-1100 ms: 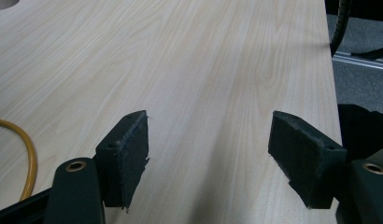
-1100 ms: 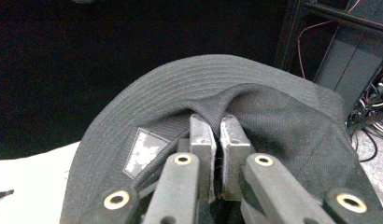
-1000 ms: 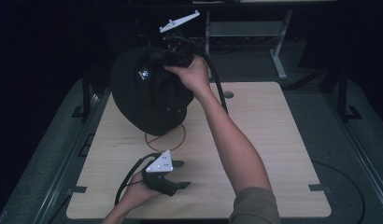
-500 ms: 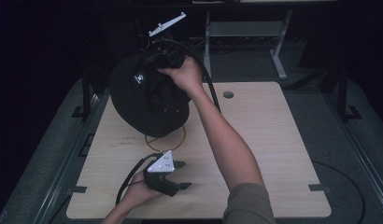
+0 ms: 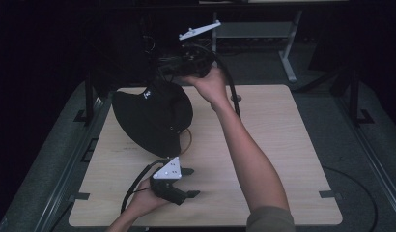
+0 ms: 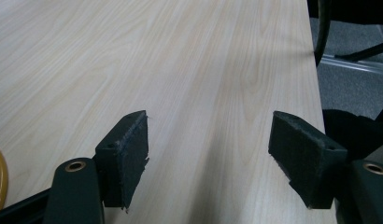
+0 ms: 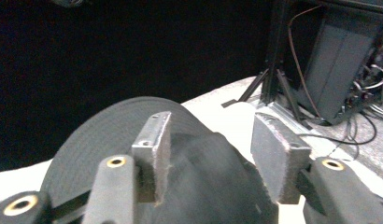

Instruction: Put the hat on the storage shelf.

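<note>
Dark surroundings frame a pale wooden worktop [image 5: 283, 145] in the high view, with grey floor on both sides and a metal frame at the top. A black, soft, wide-brimmed fabric hat [image 5: 152, 118] lies on the upper left of the worktop, its brim spread flat. Above it, at the top centre, the right claw [image 5: 174, 67] is held by the right hand [image 5: 210, 84] just over the hat's crown; whether it touches the fabric I cannot tell. At the bottom centre the left claw [image 5: 189, 181], under its grey three-cornered plate, rests on the wood in the left hand [image 5: 145, 203], its jaws spread apart with nothing between them. A thin orange loop of cord [image 5: 186, 140] pokes out from under the hat's lower edge.

Bare wood grain [image 6: 180, 70] runs between the left claw's [image 6: 208, 158] widely parted padded jaws in the left gripper view.

Seen from the right gripper view, the right claw [image 7: 210, 154] stands released, jaws apart, with the hat's [image 7: 110, 121] crown between and below them.
</note>
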{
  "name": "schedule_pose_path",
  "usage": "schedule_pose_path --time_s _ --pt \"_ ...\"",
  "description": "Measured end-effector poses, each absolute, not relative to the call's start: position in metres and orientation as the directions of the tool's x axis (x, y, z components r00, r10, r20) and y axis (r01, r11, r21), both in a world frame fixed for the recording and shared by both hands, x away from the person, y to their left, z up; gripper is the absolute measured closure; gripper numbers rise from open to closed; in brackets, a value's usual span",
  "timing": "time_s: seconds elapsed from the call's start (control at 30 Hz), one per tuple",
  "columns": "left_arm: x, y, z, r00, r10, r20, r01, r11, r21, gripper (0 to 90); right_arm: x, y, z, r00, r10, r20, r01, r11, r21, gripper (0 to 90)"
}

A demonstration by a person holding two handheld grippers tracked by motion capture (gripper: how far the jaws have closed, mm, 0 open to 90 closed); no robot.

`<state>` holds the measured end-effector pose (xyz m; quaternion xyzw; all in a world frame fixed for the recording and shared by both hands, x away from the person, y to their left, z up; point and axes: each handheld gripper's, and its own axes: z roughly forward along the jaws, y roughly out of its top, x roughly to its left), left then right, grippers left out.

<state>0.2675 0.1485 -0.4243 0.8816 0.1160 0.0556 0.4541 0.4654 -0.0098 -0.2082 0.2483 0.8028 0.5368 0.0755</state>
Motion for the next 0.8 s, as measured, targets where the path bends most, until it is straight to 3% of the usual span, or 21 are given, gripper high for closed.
schedule_pose_path --time_s 0.8 --pt "0.271 0.152 -0.430 0.958 0.283 -0.046 0.198 -0.540 0.818 25.5 0.425 -0.126 -0.233 -0.809 0.564 0.167 0.342 0.220 0.914 28.0"
